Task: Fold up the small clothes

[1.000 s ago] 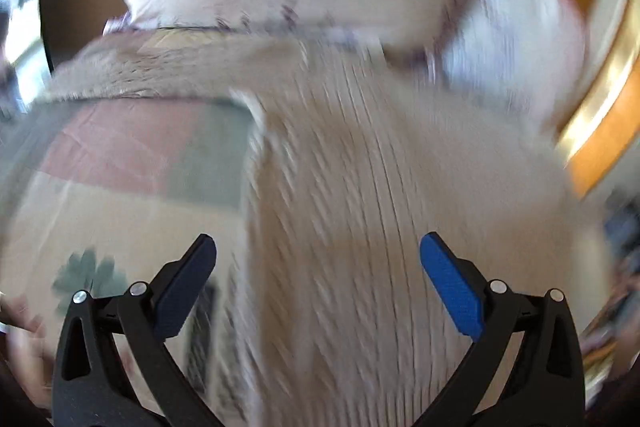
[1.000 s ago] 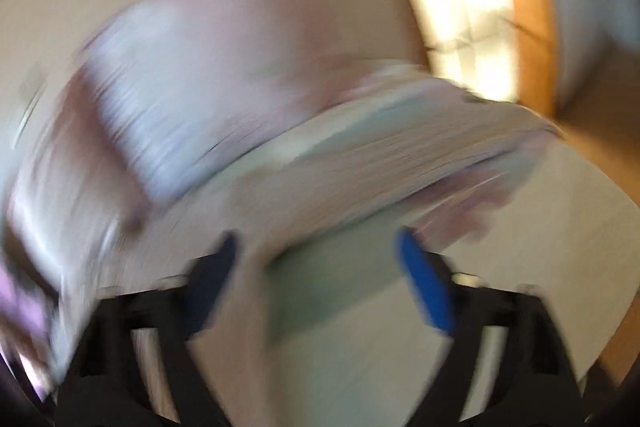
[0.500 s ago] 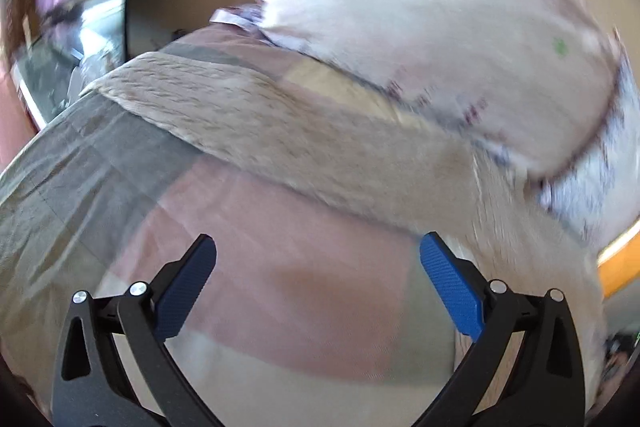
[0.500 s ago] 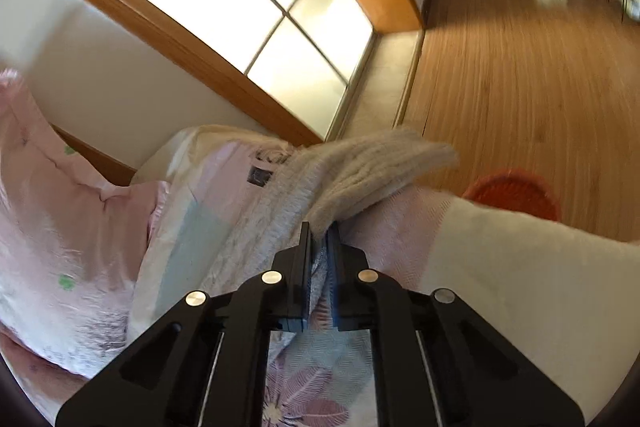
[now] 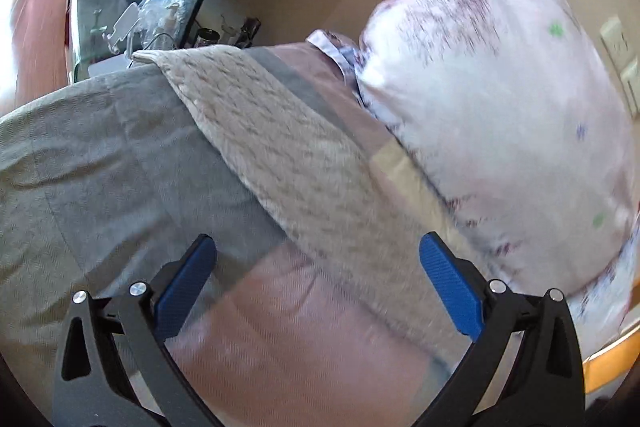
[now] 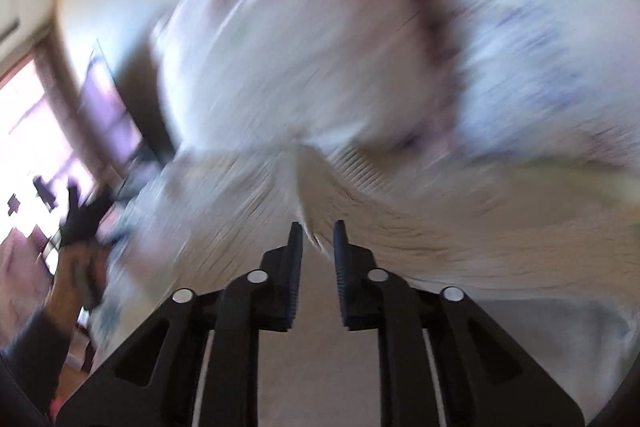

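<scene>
A beige knitted garment lies stretched in a diagonal band across the patchwork bedspread, from the far left corner toward the near right. My left gripper is open and empty, hovering over the bedspread with the garment's near edge between its blue pads. In the blurred right wrist view, my right gripper has its jaws a narrow gap apart, with a raised fold of the beige knit right at its fingertips. I cannot tell whether it still pinches the cloth.
A large pale floral pillow lies against the garment's far side; it also fills the right wrist view. A cluttered shelf stands beyond the bed's left corner. A wooden bed frame edge shows at right.
The right gripper, shut on the knit half a second ago, has swung toward the pillow and its jaws have parted slightly. The left gripper stayed open and drifted left along the garment.
</scene>
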